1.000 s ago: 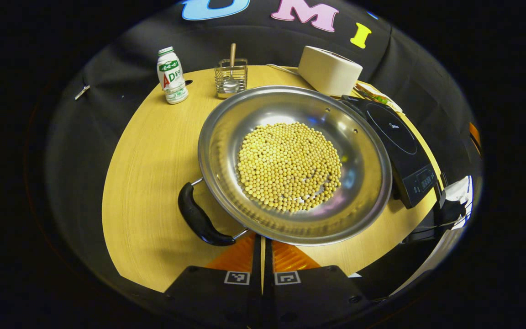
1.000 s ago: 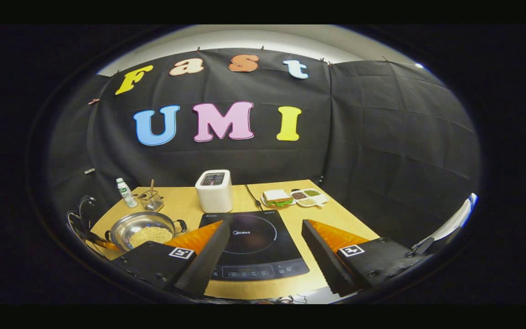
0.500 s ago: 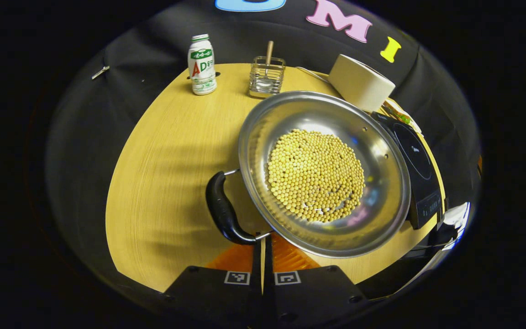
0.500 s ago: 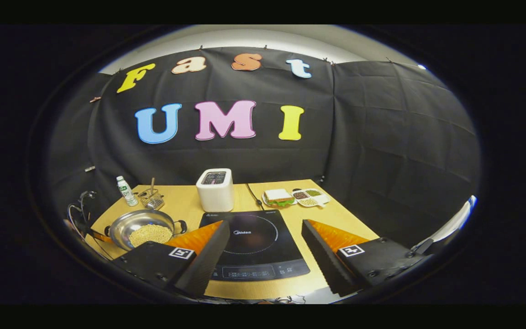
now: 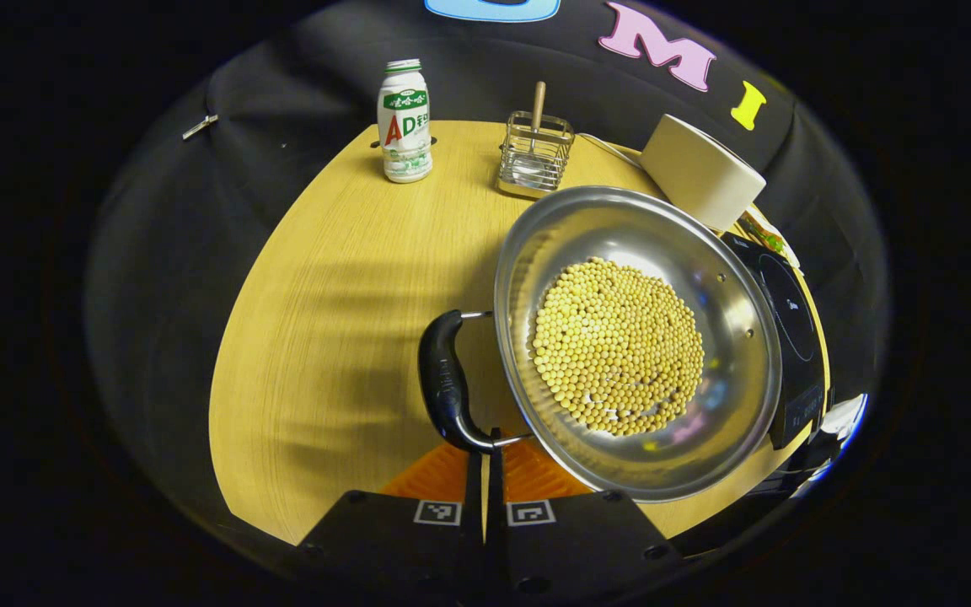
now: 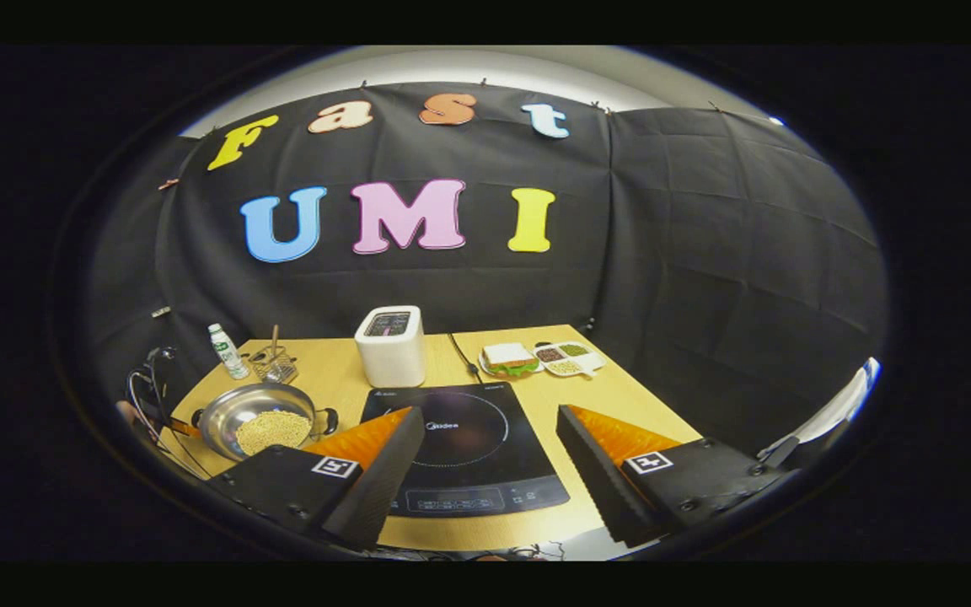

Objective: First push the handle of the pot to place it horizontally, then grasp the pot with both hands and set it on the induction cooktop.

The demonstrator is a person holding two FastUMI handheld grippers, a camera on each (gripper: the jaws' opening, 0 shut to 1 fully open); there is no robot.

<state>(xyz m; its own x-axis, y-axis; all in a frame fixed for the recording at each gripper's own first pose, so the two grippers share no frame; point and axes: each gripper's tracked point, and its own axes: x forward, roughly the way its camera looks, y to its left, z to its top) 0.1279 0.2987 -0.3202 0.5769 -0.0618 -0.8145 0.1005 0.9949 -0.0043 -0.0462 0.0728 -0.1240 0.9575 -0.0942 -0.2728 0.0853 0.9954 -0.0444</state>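
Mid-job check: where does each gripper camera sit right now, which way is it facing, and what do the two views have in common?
Left gripper view: low over the table's near edge, facing the pot of beans; left gripper closed by the black handle.
Right gripper view: higher and farther back, facing the induction cooktop; right gripper open.
Shared: pot, cooktop, bottle, toaster.

In the left gripper view the pot (image 5: 637, 337) covers most of the induction cooktop (image 5: 789, 320) and the toaster's (image 5: 700, 169) base. The left tool (image 5: 485, 459) meets the pot's handle (image 5: 445, 384) at its near end; actual contact is unclear. In the right gripper view, the right tool's (image 6: 485, 455) fingers (image 6: 376, 459) cover the cooktop's near corners, and the tray's (image 6: 565, 358) contents are too small to identify.
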